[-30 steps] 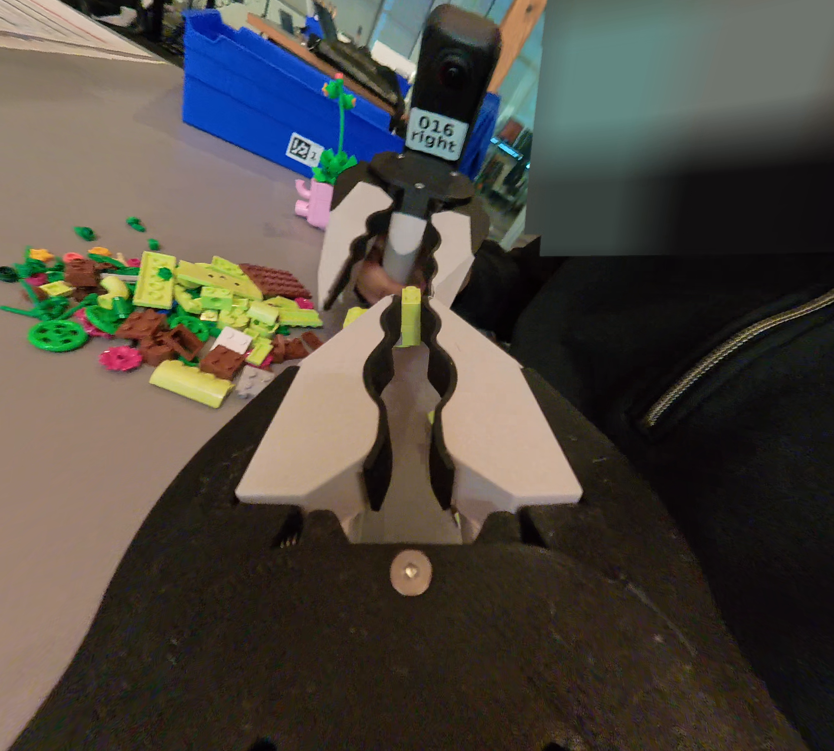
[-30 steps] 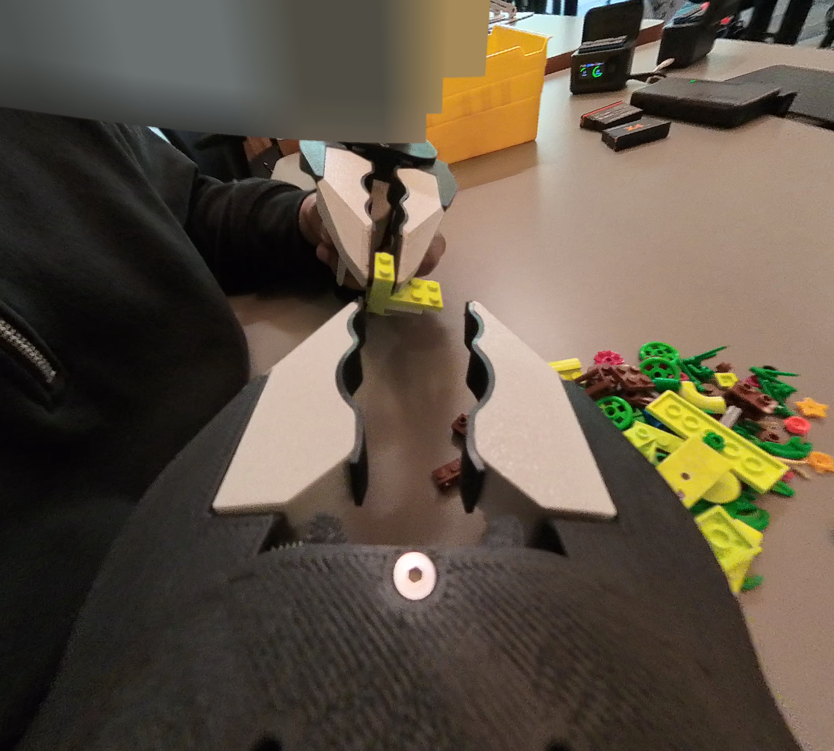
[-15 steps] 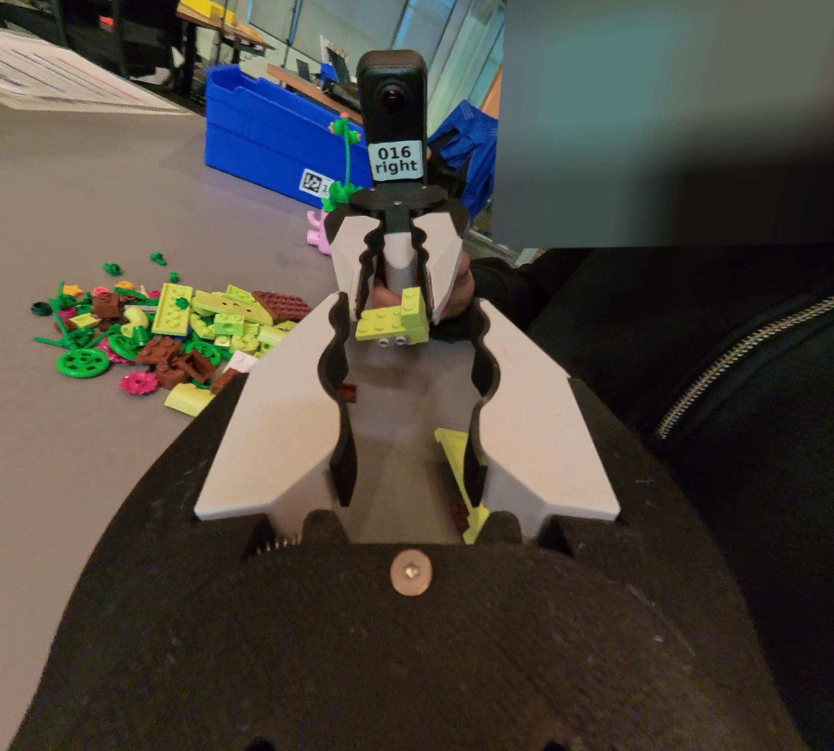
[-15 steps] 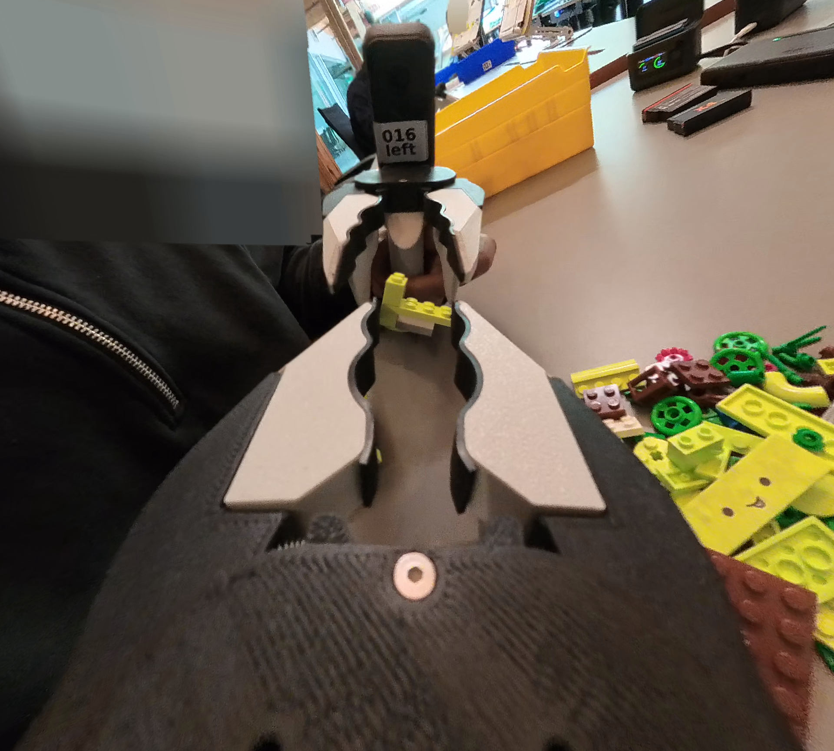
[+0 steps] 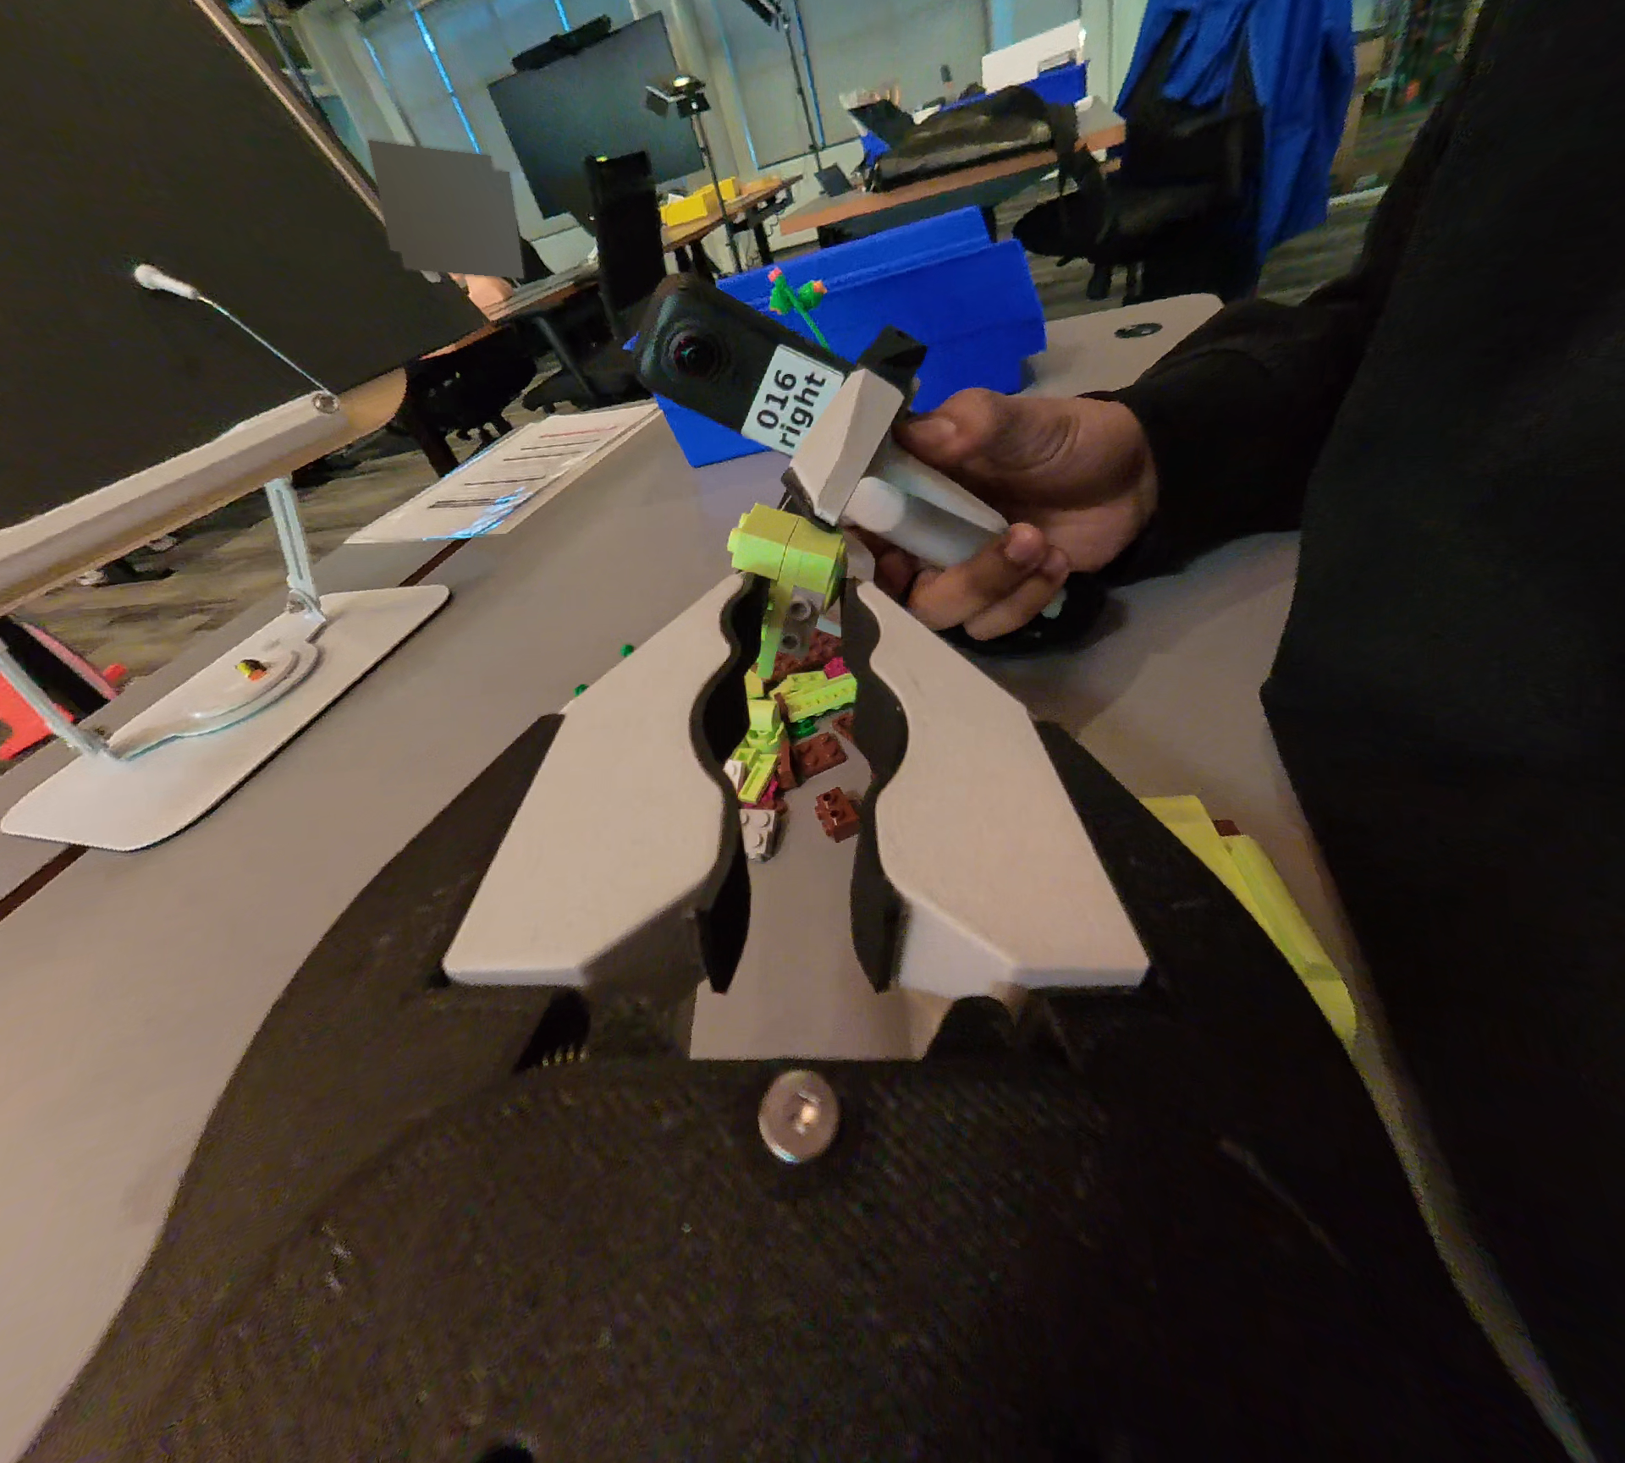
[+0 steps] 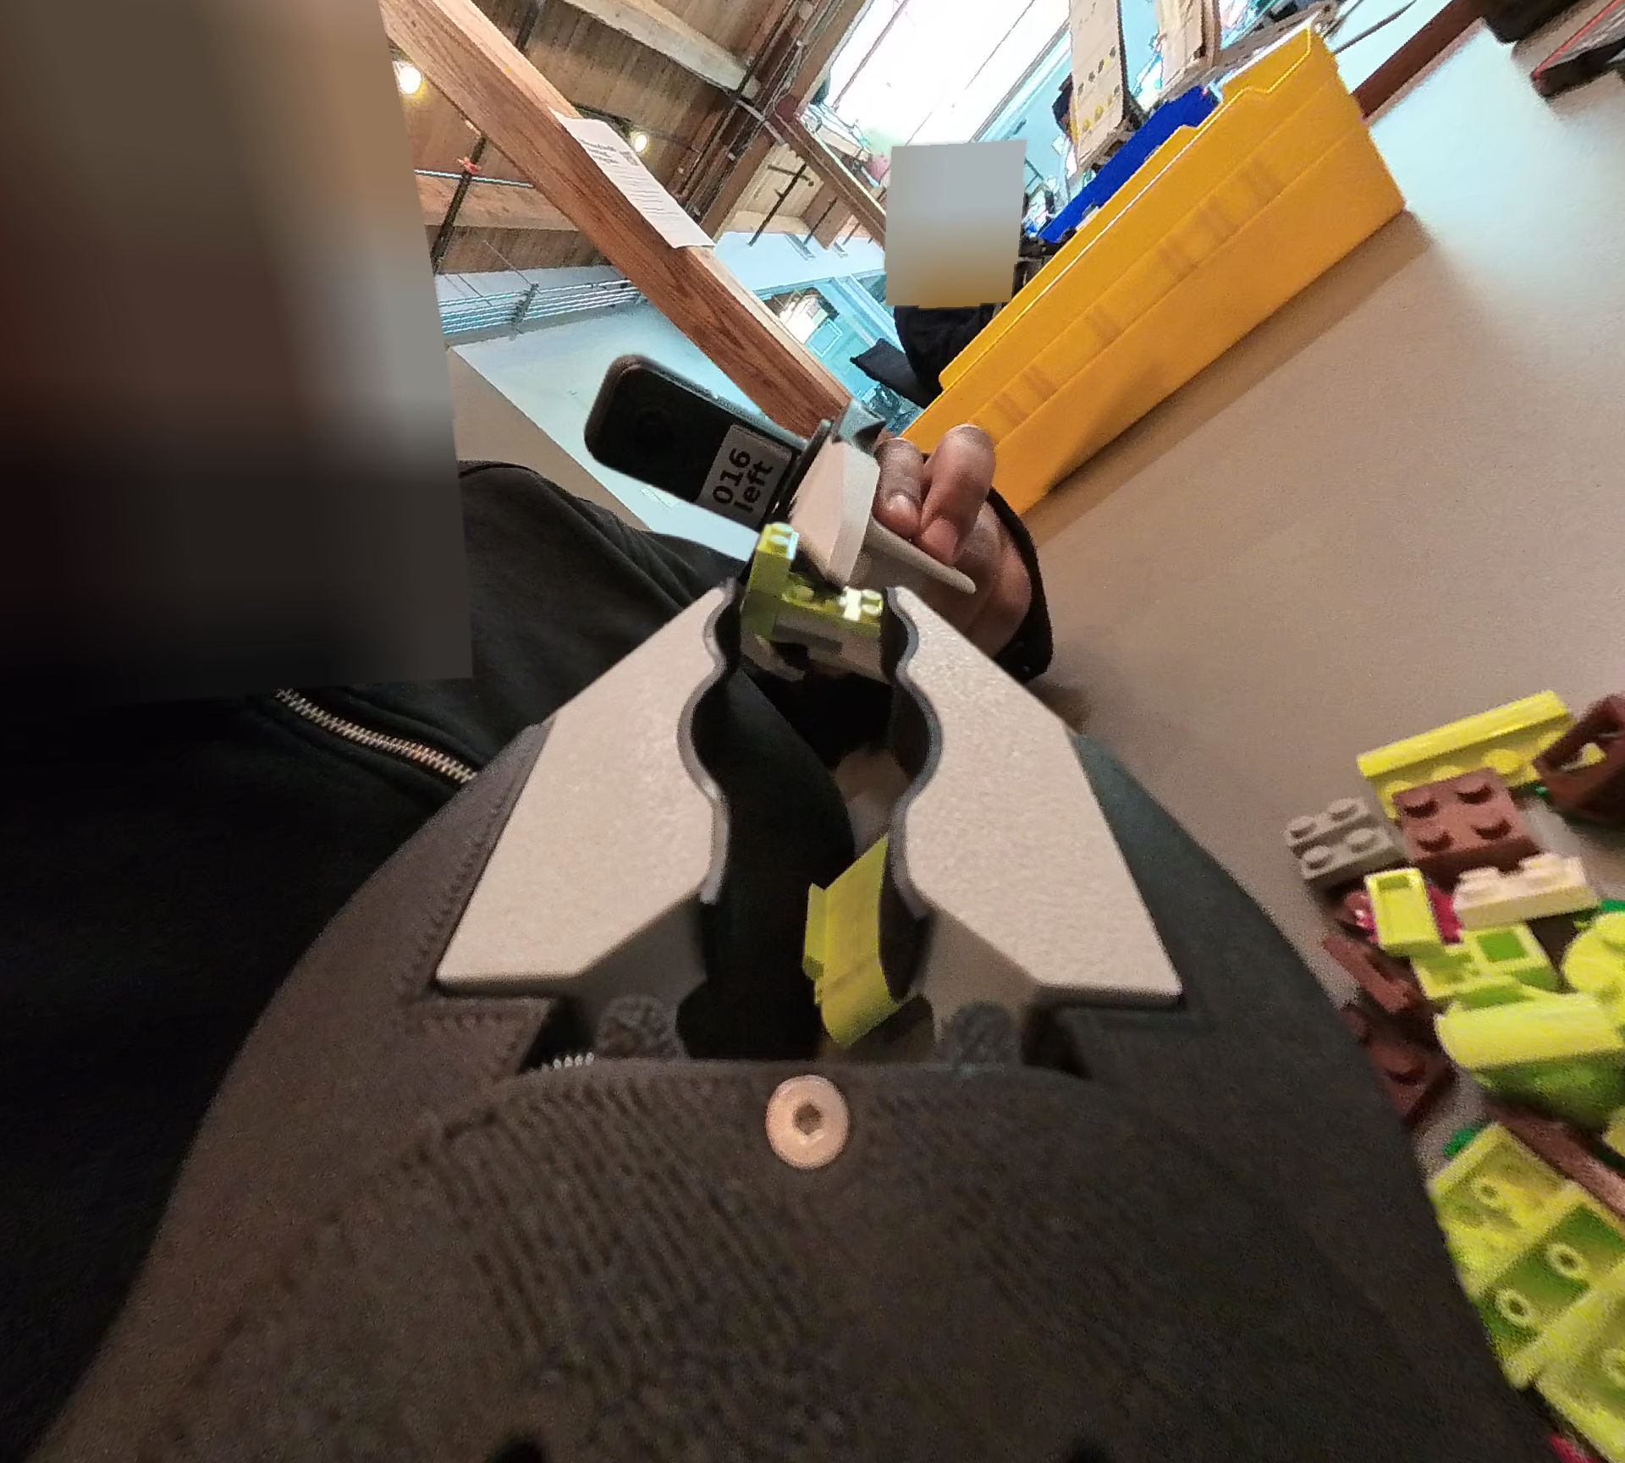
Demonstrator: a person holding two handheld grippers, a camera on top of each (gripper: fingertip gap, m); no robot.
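Observation:
A small lime-green brick assembly with a grey piece under it is held in the air between both grippers. My left gripper is closed on its lower part. My right gripper is closed on a lime plate of the same assembly, which spans its tips. In the left wrist view the right gripper comes in from the upper right, held by a hand. In the right wrist view the left gripper comes down from above, held by a hand.
A pile of lime, brown and green bricks lies on the grey table, also showing between the left fingers. A blue bin, a yellow bin and a monitor stand base stand around. A person's dark jacket is close. Left and right tips are no more than a few centimetres apart.
Both grippers have tilted and lifted. My left gripper, wide open half a second ago, has closed on the assembly. My right gripper, open a second ago, stays closed on it.

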